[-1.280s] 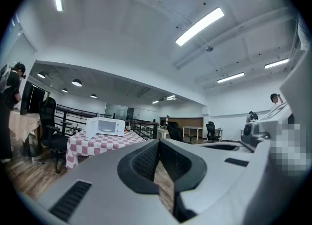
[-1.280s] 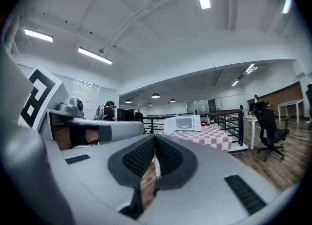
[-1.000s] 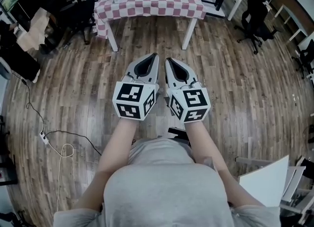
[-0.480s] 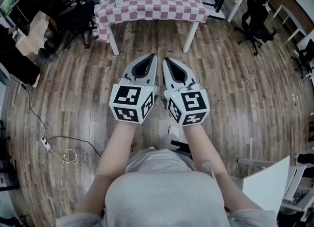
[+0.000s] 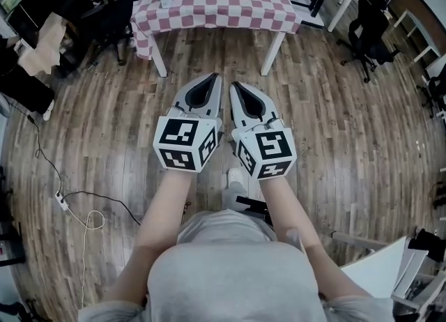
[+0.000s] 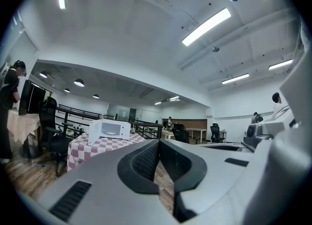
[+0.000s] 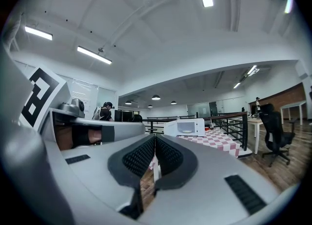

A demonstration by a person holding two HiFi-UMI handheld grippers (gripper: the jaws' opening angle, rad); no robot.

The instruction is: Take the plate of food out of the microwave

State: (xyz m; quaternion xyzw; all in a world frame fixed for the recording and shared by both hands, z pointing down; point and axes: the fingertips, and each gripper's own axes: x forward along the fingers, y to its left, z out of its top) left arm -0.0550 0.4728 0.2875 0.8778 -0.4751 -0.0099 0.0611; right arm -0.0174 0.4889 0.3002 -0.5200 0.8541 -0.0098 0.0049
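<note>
grippers: two, the left gripper (image 5: 214,77) and the right gripper (image 5: 235,85)
marker cubes: two, one on each gripper (image 5: 185,144) (image 5: 268,152)
bare forearms: two, one behind each cube
table: just one, with a red-and-white checked cloth (image 5: 230,3)
table legs: only two show in the head view
microwave: one, white (image 6: 109,130)
plate: one pale round shape inside the microwave (image 7: 187,131), too small to say more
other people: two that I can count in the left gripper view, one far left (image 6: 9,92) and one far right (image 6: 276,100)
black office chair: one clear one (image 5: 369,35); the dark ones on the left I can't count
power strip: one on the floor (image 5: 61,198)
</note>
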